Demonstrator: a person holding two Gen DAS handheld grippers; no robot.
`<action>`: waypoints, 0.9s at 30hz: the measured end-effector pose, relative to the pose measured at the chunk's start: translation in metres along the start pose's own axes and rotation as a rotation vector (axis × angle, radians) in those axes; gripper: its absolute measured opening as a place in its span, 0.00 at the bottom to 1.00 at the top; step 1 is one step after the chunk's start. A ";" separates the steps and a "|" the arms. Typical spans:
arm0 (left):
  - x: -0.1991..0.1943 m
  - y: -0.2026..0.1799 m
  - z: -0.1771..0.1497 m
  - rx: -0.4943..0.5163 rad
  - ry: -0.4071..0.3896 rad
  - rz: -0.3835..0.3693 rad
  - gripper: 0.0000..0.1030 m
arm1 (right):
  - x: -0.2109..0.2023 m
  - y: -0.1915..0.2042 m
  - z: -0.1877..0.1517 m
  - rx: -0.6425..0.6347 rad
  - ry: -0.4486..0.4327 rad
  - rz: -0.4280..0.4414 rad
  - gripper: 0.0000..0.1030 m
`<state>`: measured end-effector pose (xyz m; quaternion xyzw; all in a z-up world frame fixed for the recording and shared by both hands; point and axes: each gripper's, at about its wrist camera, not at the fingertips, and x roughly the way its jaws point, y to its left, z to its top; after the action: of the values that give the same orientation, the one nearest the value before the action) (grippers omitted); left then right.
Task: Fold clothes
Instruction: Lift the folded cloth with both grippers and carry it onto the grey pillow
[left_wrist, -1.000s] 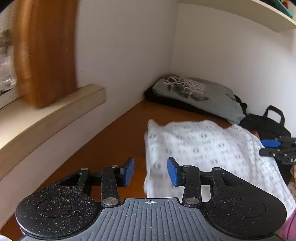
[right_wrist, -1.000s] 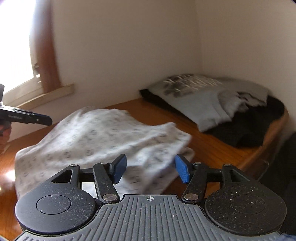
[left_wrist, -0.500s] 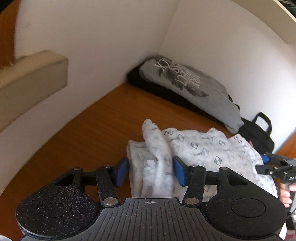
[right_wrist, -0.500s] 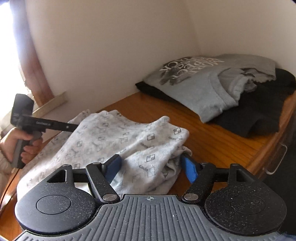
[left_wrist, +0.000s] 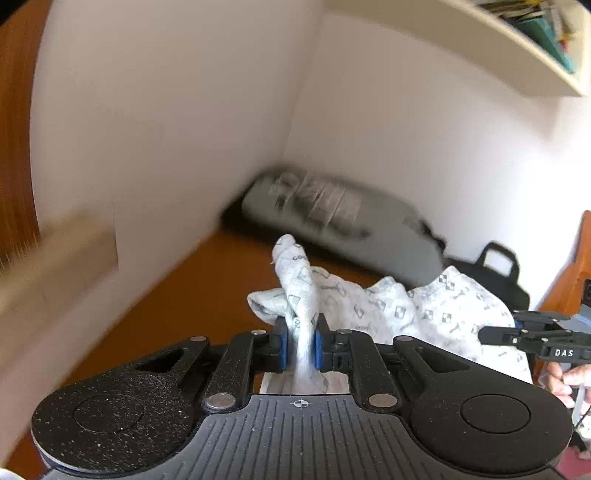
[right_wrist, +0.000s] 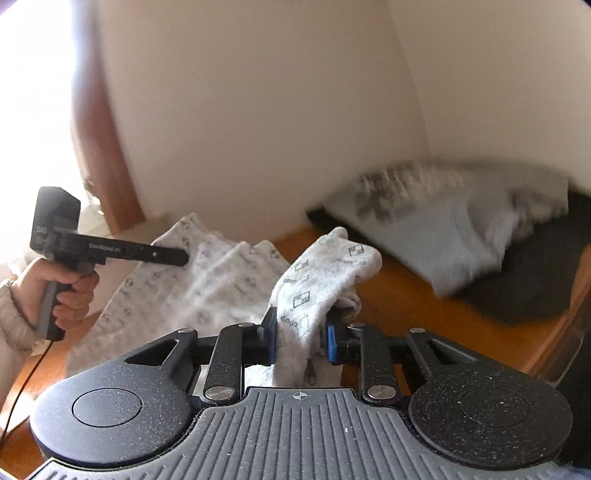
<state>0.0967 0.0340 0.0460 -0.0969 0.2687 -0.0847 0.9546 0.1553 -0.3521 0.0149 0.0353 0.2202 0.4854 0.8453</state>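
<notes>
A white garment with a grey square pattern (left_wrist: 424, 310) lies crumpled on the wooden tabletop (left_wrist: 207, 288). My left gripper (left_wrist: 300, 343) is closing, and its blue pads pinch a bunched edge of the garment that sticks up between them. In the right wrist view my right gripper (right_wrist: 301, 341) is closing too, its pads squeezing another bunched corner of the same garment (right_wrist: 325, 273). Each gripper shows in the other's view: the right gripper (left_wrist: 484, 334) at the garment's right edge, the left gripper (right_wrist: 183, 256) over its far left part, held by a hand (right_wrist: 70, 295).
A grey printed T-shirt (left_wrist: 332, 206) lies on dark clothes in the far corner. A black bag (left_wrist: 495, 273) stands behind the garment. White walls close the back and left, with a window ledge (left_wrist: 55, 251) and a book shelf (left_wrist: 517, 55). The table's right edge (right_wrist: 554, 354) is near.
Both grippers went from open around the cloth to closed on bunched folds of it. Both have lifted slightly, pulling the pinched cloth up off the table.
</notes>
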 end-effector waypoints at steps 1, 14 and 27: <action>-0.006 -0.006 0.006 0.012 -0.023 0.004 0.13 | -0.006 0.006 0.005 -0.025 -0.028 -0.002 0.24; -0.031 -0.063 0.123 0.147 -0.311 0.054 0.13 | -0.047 0.023 0.110 -0.260 -0.370 -0.047 0.23; 0.142 -0.070 0.290 0.257 -0.244 0.111 0.12 | 0.036 -0.132 0.203 -0.017 -0.379 -0.116 0.23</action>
<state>0.3619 -0.0233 0.2339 0.0311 0.1426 -0.0531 0.9879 0.3593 -0.3604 0.1498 0.1062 0.0548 0.4225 0.8984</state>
